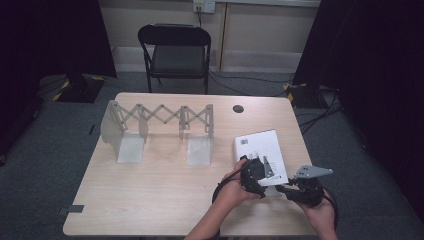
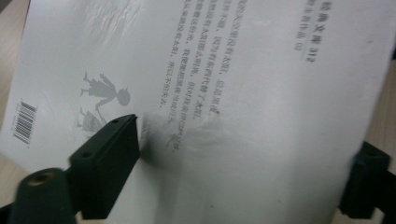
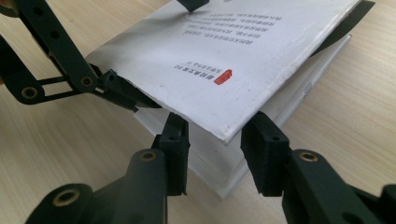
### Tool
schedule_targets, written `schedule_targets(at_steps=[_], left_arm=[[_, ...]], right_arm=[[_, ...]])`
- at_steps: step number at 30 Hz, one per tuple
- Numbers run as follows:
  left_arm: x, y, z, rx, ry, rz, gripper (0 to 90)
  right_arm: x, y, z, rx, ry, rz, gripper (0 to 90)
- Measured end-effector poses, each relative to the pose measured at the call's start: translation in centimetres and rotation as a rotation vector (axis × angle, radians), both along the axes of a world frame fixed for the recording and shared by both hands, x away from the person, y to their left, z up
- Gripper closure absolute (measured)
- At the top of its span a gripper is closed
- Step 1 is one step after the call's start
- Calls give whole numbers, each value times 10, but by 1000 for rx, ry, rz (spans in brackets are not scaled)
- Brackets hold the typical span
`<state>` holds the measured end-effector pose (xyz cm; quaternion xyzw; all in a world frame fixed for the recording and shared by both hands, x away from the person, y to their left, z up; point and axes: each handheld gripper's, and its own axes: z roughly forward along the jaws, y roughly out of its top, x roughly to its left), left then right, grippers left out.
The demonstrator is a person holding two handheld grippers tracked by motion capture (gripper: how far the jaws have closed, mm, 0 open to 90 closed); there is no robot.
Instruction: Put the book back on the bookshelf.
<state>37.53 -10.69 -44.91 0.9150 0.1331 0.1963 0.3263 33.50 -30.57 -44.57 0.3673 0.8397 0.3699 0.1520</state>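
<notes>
White paperback book lay near the table's edge; left gripper pinned its cover while right gripper, jaws spread, levered it up.

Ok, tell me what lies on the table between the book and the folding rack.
Nothing: in the high view the wood between the book and the rack is bare table. A small dark disc sits farther back, off that line.

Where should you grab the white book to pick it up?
Probably by the book's near edge, coming in low from the person's side. The cover there is already lifted off the pages, so one jaw of the right tool can slide under while the other stays above.
</notes>
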Motion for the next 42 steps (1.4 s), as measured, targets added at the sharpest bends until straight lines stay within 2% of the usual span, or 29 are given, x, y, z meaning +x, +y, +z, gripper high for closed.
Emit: schedule_targets(at_steps=[2,4,7,10,11,13,14,17,20,24,27,30,31,32,34,36,38,42], left_arm=[[-2,1,2,-5,-2,2,226],[-4,0,2,6,-9,2,241],[-5,1,3,4,-14,9,256],[-6,2,4,16,-20,5,275],[-5,4,4,4,-18,5,281],[-4,6,5,19,-18,1,290],[-3,9,6,15,-18,-1,300],[-4,10,5,1,-15,4,302],[-4,10,4,7,-15,3,301],[-4,9,4,16,-19,-1,298],[-5,9,3,16,-21,0,294],[-5,9,3,18,-27,0,288],[-4,9,4,18,-16,-5,257],[-2,10,4,-9,18,-1,257],[-2,10,3,-11,15,-4,253],[-3,8,2,8,-7,-11,236],[-2,5,0,6,-14,2,152],[0,2,-3,5,-15,26,92]], right_arm=[[-1,1,0,12,-10,7,588],[-1,2,0,4,-18,12,570],[-1,3,-3,-6,-25,-1,499],[-1,2,-4,-16,-22,-1,495],[0,2,-5,-24,-16,-1,488],[1,1,-8,-42,-14,-3,484],[3,2,-11,-61,1,-17,489],[4,2,-12,-62,9,-25,502],[5,2,-11,-56,1,-35,502],[10,6,-10,-86,-9,-71,508],[13,9,-8,-67,-15,-71,508],[15,14,-9,-80,-20,-71,511],[14,15,-10,-68,-22,-71,516],[13,15,-11,-68,-19,-71,518],[13,15,-12,-71,-17,-70,521],[12,14,-12,-58,-15,-66,534],[12,15,-11,-37,-24,-55,550],[10,17,-9,-31,-23,-42,549]])
